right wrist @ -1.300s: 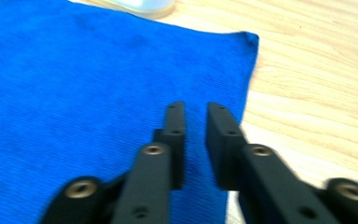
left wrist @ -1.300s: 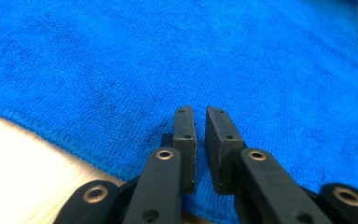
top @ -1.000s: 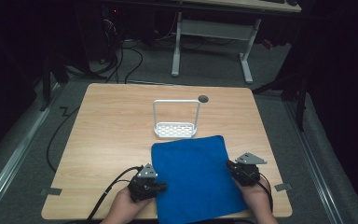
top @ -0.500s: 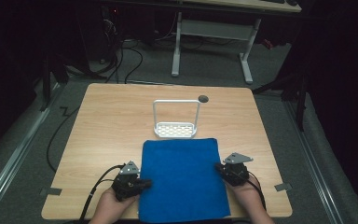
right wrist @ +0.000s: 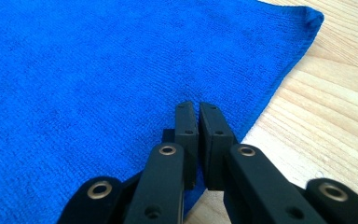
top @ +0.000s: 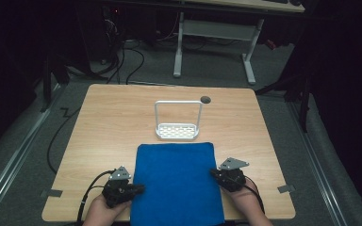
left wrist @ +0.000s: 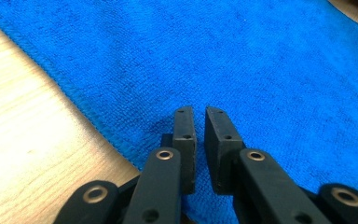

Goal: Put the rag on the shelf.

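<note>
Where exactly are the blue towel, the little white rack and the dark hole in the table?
blue towel [top: 176, 181], high view, middle of the cloth.
white rack [top: 177, 131], high view, its perforated base.
hole [top: 206, 99], high view, centre of the dark round opening near the table's far edge.

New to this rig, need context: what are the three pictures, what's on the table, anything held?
No robot arm here: a person holds a two-jaw claw in each hand. The high view looks down on the wooden table, with the left claw and right claw at the sides of a blue towel lying flat. Beyond it stands a white rack. The other two pictures come from cameras riding on each claw, looking along its black jaws. Both claws' jaws stand nearly closed over the towel's side edges; whether they pinch cloth is unclear.
</note>
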The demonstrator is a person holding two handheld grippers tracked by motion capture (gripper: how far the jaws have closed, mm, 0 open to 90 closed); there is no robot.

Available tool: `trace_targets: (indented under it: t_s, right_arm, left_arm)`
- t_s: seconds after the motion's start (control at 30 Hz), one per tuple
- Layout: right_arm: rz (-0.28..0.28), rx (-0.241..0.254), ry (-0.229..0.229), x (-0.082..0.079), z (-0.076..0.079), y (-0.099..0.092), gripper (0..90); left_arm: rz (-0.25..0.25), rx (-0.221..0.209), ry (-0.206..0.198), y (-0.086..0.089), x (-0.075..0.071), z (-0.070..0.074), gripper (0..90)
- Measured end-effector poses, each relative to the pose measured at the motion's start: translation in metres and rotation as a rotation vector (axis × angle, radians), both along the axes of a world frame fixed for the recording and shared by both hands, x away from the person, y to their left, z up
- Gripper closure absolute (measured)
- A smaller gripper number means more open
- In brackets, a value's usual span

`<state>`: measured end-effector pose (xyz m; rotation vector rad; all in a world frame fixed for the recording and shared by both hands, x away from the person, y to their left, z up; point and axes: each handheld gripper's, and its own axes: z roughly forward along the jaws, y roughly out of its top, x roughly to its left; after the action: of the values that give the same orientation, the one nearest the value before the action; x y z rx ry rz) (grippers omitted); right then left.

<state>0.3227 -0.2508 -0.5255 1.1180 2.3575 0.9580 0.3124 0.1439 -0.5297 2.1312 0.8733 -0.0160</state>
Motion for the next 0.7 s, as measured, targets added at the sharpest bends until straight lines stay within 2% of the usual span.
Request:
trace_targets:
  t_s: [0.1, 0.17, 0.2, 0.23, 0.27, 0.33, 0.43, 0.5, 0.57, 0.67, 0.7]
  right_arm:
    - [-0.001, 0.008, 0.002, 0.000, 0.000, 0.000, 86.1]
    - [0.003, 0.009, -0.011, -0.002, -0.001, -0.001, 79.9]
    - [0.002, 0.003, -0.025, -0.004, -0.001, -0.002, 77.9]
    - [-0.013, 0.014, -0.044, -0.006, 0.000, -0.006, 76.0]
    - [-0.013, 0.014, -0.044, -0.006, 0.000, -0.006, 76.0]
    - [-0.029, 0.028, -0.063, -0.009, 0.002, -0.012, 75.0]
    - [-0.065, 0.043, -0.086, -0.012, 0.004, -0.019, 73.1]
    - [-0.084, 0.046, -0.100, -0.015, 0.005, -0.025, 72.6]
    - [-0.088, 0.046, -0.098, -0.015, 0.005, -0.025, 72.4]
    - [-0.086, 0.040, -0.100, -0.015, 0.005, -0.025, 71.1]
    - [-0.083, 0.040, -0.104, -0.014, 0.005, -0.025, 70.6]
  left_arm:
    - [-0.009, 0.007, 0.001, -0.002, 0.002, 0.001, 82.2]
    - [-0.021, 0.008, 0.000, -0.003, 0.004, 0.002, 80.1]
    - [-0.022, 0.013, -0.009, -0.003, 0.005, 0.002, 79.9]
    - [0.000, 0.012, -0.035, -0.002, 0.008, 0.004, 77.7]
    - [0.000, 0.012, -0.035, -0.002, 0.008, 0.004, 76.8]
    - [0.043, -0.015, -0.069, 0.002, 0.011, 0.006, 74.5]
    - [0.118, -0.017, -0.123, 0.007, 0.017, 0.009, 68.2]
    - [0.157, -0.033, -0.154, 0.010, 0.021, 0.009, 61.5]
    - [0.188, -0.043, -0.159, 0.013, 0.027, 0.007, 60.5]
    - [0.232, -0.086, -0.140, 0.017, 0.037, 0.004, 51.8]
    - [0.260, -0.082, -0.126, 0.018, 0.046, 0.003, 50.4]
